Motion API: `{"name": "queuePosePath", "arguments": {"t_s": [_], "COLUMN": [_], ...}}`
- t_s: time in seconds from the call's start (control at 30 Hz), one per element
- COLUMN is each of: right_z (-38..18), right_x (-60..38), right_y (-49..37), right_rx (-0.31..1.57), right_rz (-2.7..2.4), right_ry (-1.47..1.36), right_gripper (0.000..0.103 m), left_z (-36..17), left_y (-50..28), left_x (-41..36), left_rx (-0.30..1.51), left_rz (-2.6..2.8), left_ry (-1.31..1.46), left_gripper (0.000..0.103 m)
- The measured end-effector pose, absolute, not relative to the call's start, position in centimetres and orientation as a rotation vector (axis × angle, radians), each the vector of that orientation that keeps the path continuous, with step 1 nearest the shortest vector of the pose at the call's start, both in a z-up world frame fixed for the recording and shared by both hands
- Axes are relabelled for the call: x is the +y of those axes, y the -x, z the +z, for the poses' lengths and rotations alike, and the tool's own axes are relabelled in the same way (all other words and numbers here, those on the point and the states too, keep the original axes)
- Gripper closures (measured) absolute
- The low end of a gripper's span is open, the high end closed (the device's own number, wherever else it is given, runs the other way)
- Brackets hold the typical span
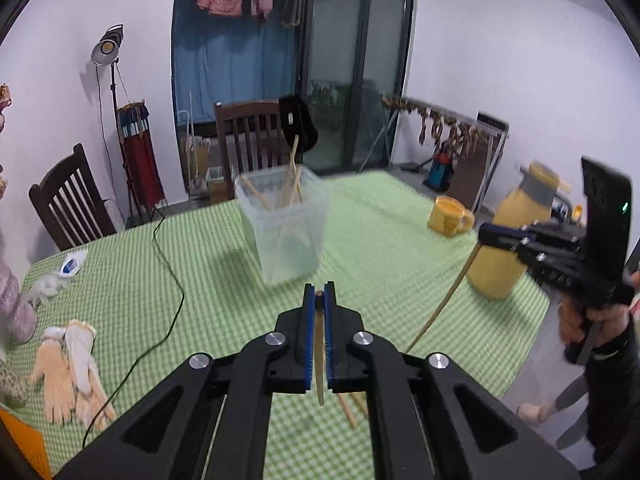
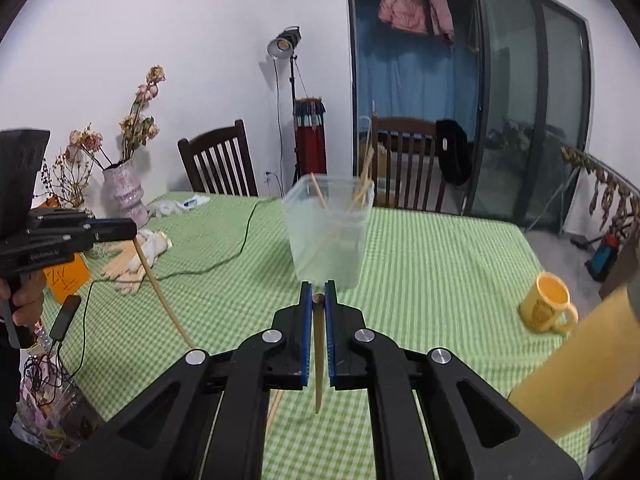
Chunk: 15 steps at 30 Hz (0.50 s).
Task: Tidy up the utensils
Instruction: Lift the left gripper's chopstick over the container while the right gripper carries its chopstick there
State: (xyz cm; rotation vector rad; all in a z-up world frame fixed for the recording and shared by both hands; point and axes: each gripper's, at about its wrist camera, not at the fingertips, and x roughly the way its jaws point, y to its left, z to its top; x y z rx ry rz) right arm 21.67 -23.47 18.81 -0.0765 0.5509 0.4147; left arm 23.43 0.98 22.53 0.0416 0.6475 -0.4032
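Chopsticks [image 1: 295, 178] stand in the clear plastic box [image 1: 286, 224] on my green checked table [image 1: 380, 240]. My left gripper [image 1: 319, 294] is clamped on one chopstick [image 1: 319, 360] that hangs down between its blue pads. My right gripper [image 2: 318, 294] is clamped on another chopstick [image 2: 319, 360] the same way. Both are above the table, near the box. A yellow mug [image 2: 550, 306] sits off to the right.

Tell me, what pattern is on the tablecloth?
The tablecloth is green-and-white check, clearest in the right wrist view.
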Motion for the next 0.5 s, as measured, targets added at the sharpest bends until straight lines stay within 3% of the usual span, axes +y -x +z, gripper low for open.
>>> {"name": "queuePosePath", "arguments": {"t_s": [0.5], "right_z": [29.6], "right_x": [-23.4], "right_y": [-33.0], "right_rx": [0.455], "right_rz": [0.350], "right_ry": [0.071], "right_gripper": [0.097], "left_z": [35.1], "left_y": [-34.5], "left_x": [0.6], "left_rx": [0.476], "left_rz": [-0.396], "left_ry": [-0.008], "left_gripper": [0.102]}}
